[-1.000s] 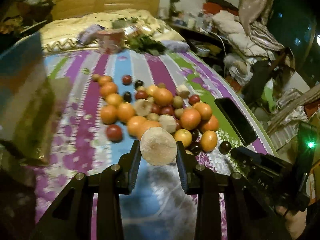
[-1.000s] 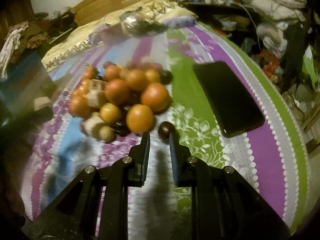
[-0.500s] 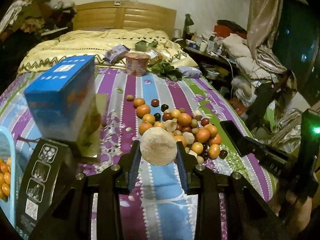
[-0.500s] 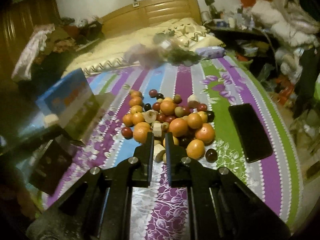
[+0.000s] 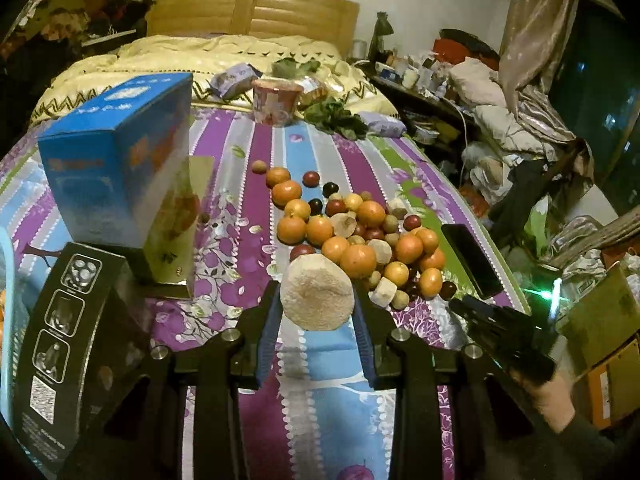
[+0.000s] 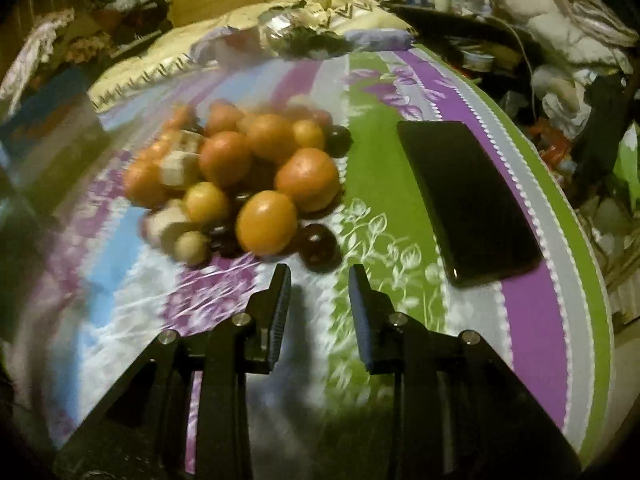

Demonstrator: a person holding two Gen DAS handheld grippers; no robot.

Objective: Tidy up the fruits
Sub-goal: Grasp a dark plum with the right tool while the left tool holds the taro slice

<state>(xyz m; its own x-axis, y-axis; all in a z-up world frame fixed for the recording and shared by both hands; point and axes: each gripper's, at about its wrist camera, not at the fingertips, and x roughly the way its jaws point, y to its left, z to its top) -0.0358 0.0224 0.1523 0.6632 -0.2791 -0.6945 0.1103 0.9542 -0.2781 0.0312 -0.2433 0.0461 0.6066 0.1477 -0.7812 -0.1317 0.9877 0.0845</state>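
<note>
The left hand-held gripper is clamped on a pale, rough-skinned round fruit, lifted clear of the striped bedsheet and just short of the fruit pile, likely so it can be carried off to the blue box or the light-blue basket at the left edge. The fruit is a flattened disc; its broad face is turned toward the camera and its short axis runs along the fingers, so no long axis stands out. The right hand-held gripper has empty, opening jaws, aimed down at a dark plum at the near edge of the pile, beside a black phone.
</note>
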